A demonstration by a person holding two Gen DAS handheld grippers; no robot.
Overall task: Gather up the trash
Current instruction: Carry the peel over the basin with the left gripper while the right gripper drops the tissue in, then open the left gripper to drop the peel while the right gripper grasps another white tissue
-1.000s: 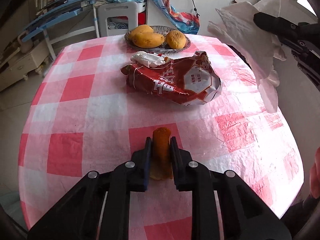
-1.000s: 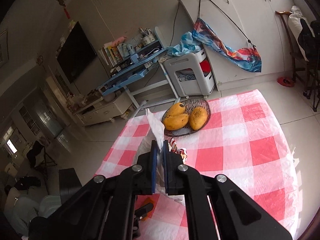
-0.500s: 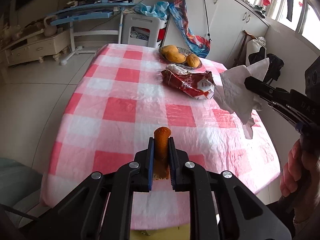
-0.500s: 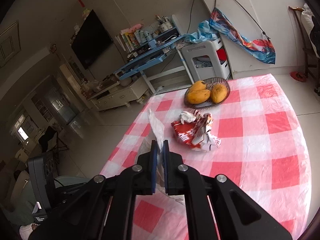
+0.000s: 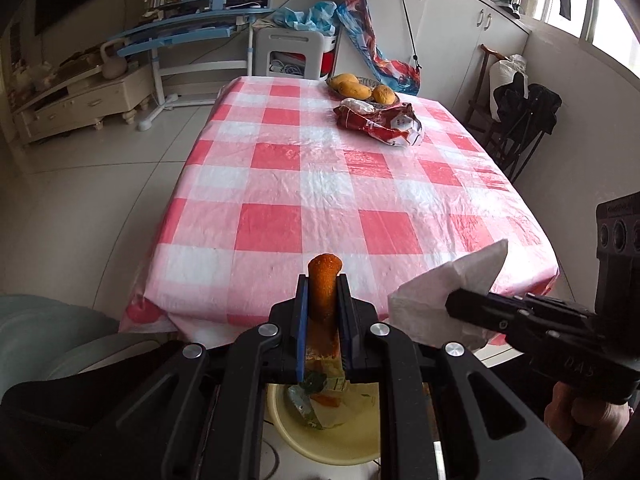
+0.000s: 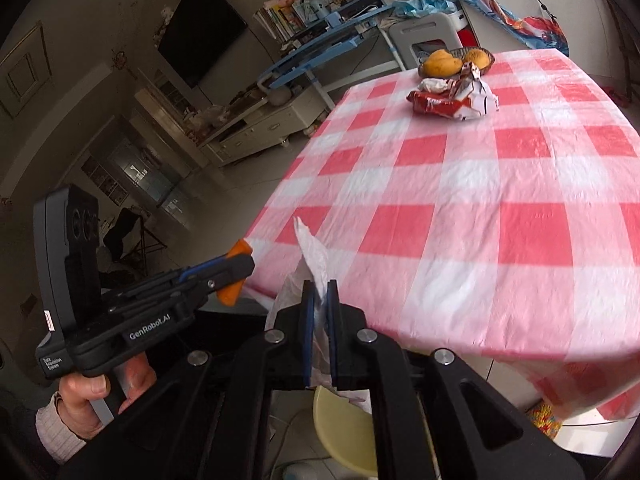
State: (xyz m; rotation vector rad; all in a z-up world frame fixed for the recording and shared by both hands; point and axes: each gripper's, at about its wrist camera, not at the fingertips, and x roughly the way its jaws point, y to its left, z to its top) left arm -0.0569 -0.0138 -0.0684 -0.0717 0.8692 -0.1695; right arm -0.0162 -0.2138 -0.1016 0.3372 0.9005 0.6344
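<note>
Left gripper [image 5: 323,322]: jaws clamped on an orange peel [image 5: 323,280], held off the table [image 5: 280,184] edge, above a yellow bin [image 5: 332,432] on the floor. Right gripper [image 6: 319,322]: jaws nearly shut on a white tissue [image 6: 310,248], also past the edge, over the bin's rim [image 6: 340,424].

Risks, judged:
- Peel sits between the pads; on release it may stick to one or drop outside the bin if not centred.
- Tissue is light and may drift wide.
- Grippers are near each other; a collision is possible.
- Red wrapper [image 5: 378,124] lies by the fruit bowl [image 5: 362,86], uncollected.
</note>
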